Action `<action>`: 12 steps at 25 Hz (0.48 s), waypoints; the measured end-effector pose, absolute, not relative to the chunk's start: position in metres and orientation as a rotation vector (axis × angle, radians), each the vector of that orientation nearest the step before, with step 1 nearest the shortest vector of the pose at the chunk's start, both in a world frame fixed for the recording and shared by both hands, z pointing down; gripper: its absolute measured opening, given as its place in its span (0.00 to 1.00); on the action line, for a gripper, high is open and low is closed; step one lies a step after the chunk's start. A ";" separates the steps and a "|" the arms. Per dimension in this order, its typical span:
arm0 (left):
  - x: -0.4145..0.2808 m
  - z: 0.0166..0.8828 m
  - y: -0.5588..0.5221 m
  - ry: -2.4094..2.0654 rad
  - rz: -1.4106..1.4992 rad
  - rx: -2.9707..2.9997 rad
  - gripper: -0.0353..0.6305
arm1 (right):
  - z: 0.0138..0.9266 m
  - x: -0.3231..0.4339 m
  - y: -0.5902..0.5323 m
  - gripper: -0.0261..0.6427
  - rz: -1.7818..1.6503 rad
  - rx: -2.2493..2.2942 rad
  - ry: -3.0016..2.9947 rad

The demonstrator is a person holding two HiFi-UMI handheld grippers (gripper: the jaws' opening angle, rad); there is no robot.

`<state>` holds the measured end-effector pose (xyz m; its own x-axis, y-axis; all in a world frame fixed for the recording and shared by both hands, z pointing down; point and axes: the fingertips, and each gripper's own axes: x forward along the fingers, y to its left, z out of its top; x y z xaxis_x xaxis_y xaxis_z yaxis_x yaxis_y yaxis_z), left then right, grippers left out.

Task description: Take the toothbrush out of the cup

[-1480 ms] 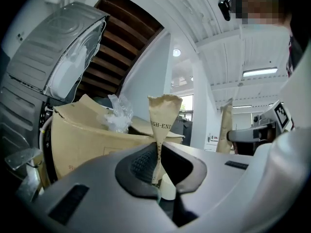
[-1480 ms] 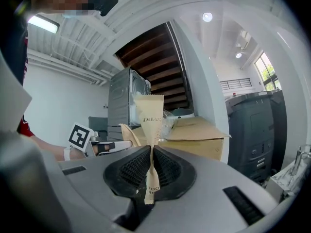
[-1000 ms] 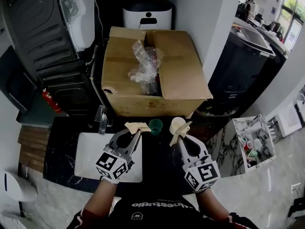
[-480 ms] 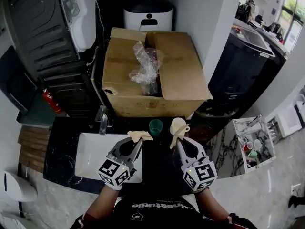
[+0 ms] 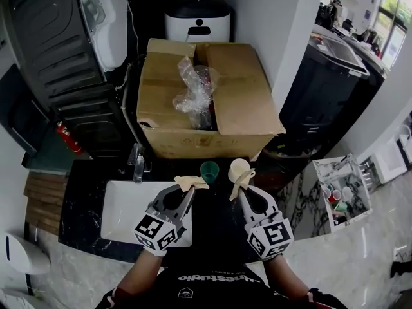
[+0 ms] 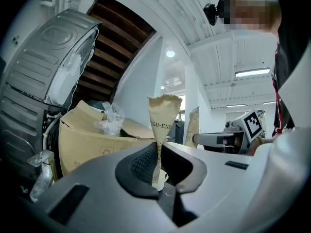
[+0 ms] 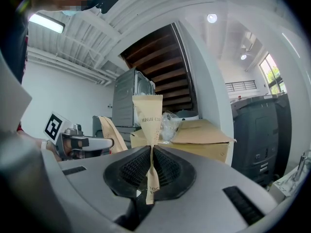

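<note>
I read: "HIGH-EN", cut off, on the first paper sleeve (image 6: 163, 118); "HIGH-E", cut off, on the second paper sleeve (image 7: 148, 123).

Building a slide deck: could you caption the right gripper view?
Right tool shut on a tan paper packet, held upright, with an open cardboard box behind it.

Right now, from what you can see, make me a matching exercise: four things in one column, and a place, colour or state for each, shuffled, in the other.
Things:
1. left gripper
2. fire extinguisher
3. cardboard box
4. sink

Descriptions:
A. white, set in the left of the dark counter
B. red
C. open, with a plastic bag inside
D. shut on a paper packet

Pairs: 1-D, 2-B, 3-C, 4-A
</note>
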<state>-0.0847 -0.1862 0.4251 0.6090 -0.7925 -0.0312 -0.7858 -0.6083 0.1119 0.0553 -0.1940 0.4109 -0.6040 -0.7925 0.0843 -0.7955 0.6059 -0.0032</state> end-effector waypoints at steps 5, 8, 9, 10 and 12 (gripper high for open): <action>-0.085 0.424 -0.183 -1.347 -0.125 2.739 0.10 | 0.409 0.056 -0.191 0.12 0.053 1.366 -2.749; -0.087 0.422 -0.183 -1.348 -0.128 2.738 0.10 | 0.408 0.056 -0.191 0.12 0.054 1.373 -2.750; -0.087 0.422 -0.183 -1.348 -0.128 2.739 0.10 | 0.408 0.055 -0.191 0.12 0.053 1.374 -2.750; -0.087 0.422 -0.183 -1.347 -0.128 2.740 0.10 | 0.408 0.055 -0.191 0.12 0.052 1.375 -2.749; -0.087 0.421 -0.183 -1.345 -0.128 2.741 0.10 | 0.408 0.055 -0.191 0.12 0.055 1.375 -2.749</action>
